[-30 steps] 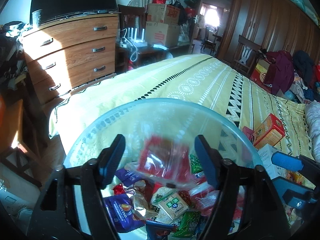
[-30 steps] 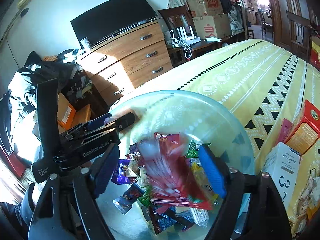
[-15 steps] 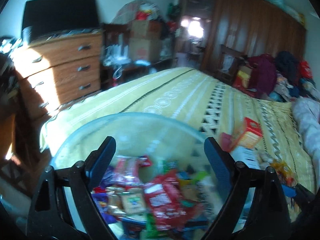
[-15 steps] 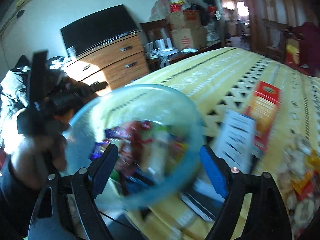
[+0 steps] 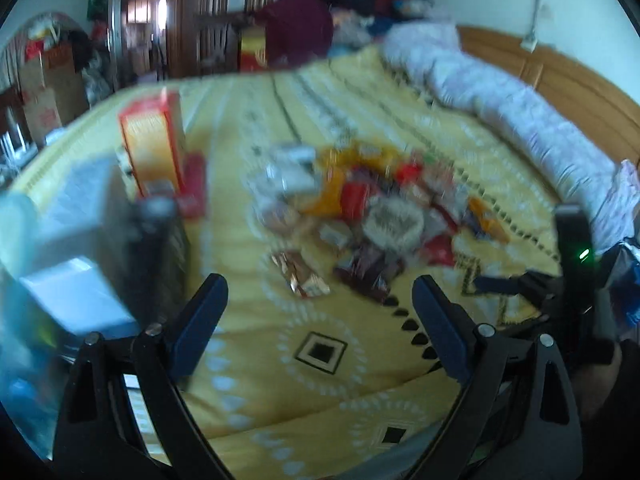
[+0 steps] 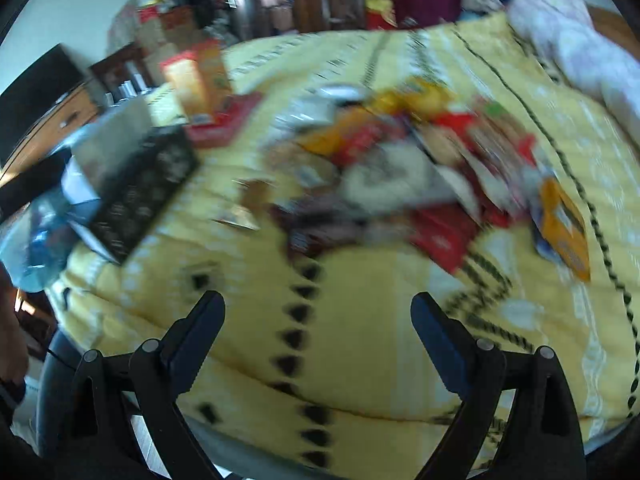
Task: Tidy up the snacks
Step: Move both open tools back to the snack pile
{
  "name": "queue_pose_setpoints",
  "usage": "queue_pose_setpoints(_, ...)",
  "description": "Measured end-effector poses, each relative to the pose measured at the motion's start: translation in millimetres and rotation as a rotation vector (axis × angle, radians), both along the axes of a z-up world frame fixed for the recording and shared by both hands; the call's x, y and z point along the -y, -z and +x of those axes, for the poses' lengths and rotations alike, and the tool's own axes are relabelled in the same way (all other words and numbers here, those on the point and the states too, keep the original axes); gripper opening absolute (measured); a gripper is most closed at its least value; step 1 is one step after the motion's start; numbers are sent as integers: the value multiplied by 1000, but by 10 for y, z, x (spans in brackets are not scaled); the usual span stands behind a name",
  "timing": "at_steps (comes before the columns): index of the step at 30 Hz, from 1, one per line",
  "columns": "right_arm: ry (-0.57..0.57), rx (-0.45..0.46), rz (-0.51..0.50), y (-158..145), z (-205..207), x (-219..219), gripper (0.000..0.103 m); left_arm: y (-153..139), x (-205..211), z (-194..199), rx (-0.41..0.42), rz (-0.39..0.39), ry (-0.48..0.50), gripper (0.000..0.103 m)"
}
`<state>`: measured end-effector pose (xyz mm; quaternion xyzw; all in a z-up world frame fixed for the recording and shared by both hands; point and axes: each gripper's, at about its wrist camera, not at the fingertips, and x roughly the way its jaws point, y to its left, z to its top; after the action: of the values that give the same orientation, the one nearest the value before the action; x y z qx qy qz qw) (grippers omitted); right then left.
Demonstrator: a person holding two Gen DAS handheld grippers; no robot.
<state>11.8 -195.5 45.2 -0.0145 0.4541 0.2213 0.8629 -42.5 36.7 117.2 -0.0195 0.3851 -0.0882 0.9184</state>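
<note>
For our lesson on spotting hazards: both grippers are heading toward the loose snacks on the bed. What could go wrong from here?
1. The snack pile is jumbled and overlapping, so an open gripper may pinch several packets or crush one.
2. The upright orange box stands on soft bedding beside the pile; a sweep could tip it.

Snack pile [image 5: 360, 216] on yellow bedspread [image 5: 352, 364]

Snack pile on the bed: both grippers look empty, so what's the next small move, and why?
Probably ease the right gripper forward and down toward the near edge of the snack pile. Both it and the left gripper are open and hold nothing, and the loose packets lie just ahead on the yellow bedspread. The frames are blurred, so steady first.
</note>
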Motion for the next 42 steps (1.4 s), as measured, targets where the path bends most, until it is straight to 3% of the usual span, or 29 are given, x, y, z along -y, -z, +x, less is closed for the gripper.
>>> queue_pose_setpoints(5,54,-65,-8,370,358,434,96,595,-3,321,-126,28,-83,93)
queue_pose_setpoints(9,13,-39,-7,427,503,509,103,820,79,510,-158,53,-108,93)
queue_pose_setpoints(13,0,-17,-2,487,674,567,103,962,101,628,-169,53,-140,94)
queue_pose_setpoints(15,17,2,1,498,706,597,103,1027,116,666,-180,71,-153,97)
queue_pose_setpoints(16,22,8,1,502,715,595,103,1066,149,685,-180,85,-151,103)
queue_pose_setpoints(25,11,72,-85,569,695,326,103,1106,177,649,-135,127,-155,103)
queue_pose_setpoints(42,14,82,-94,608,774,286,103,1127,175,635,-118,124,-155,103)
